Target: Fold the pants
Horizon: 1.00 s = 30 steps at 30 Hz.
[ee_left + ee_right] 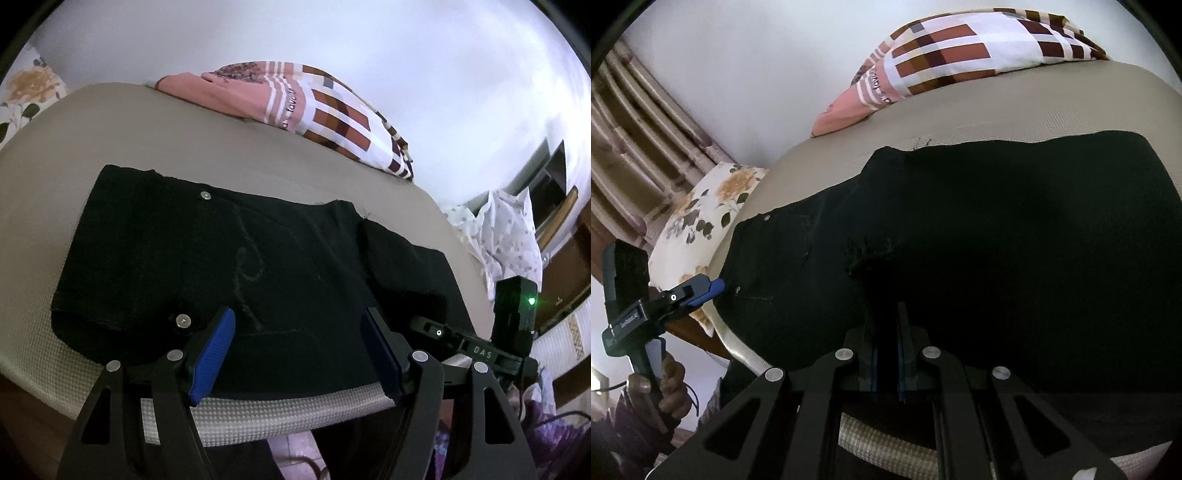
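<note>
Right gripper (886,321) clamped on near edge of black denim pants (221,251), long axis running sideways on beige bed (110,122); left gripper (299,332) spread apart above waistband end

The black pants (997,240) run off the right edge of the right wrist view, and the fabric is so dark there that folds and seams can't be made out. The right gripper (887,332) fingertips are lost against the black cloth. Lettering on the pink pillow (258,92) is too blurred to read.
</note>
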Motion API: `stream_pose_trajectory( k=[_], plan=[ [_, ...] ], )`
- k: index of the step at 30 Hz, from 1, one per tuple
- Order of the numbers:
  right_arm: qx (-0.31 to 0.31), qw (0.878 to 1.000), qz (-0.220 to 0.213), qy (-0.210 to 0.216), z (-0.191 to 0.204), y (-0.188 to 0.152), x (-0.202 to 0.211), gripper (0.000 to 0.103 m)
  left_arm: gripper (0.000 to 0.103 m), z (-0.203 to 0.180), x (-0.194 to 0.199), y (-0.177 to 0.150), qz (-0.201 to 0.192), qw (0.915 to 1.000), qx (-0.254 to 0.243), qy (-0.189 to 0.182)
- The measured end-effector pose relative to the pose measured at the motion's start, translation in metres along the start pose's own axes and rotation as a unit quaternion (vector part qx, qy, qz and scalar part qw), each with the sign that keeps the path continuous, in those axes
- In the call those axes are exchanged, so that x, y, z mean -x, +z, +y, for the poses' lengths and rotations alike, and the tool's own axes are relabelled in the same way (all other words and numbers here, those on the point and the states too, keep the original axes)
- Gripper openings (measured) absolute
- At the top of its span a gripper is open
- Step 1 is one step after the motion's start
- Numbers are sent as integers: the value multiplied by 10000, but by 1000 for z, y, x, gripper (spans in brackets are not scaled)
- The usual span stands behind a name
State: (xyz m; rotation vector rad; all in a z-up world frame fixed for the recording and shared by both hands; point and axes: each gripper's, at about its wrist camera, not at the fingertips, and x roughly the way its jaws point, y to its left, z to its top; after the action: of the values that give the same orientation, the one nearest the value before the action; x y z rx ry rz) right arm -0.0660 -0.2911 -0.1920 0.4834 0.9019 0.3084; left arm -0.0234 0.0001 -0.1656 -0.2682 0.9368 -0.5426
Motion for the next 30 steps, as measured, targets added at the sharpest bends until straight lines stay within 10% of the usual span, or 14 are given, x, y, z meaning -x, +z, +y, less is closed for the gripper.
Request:
stream_pose_trajectory(
  k=[23,27,30],
  plan=[
    [689,9975,144,-81,21,-12,-4,20,71,9,-15,-6,396,9991,164,-50],
    [747,9946,360,621,25,-14,2,36,71,10,-13,-6,380,9991,193,-61],
    [-407,9735,528,2187,-3,-7,12,36,71,11,-9,-4,334,9992,206,-83]
  ],
)
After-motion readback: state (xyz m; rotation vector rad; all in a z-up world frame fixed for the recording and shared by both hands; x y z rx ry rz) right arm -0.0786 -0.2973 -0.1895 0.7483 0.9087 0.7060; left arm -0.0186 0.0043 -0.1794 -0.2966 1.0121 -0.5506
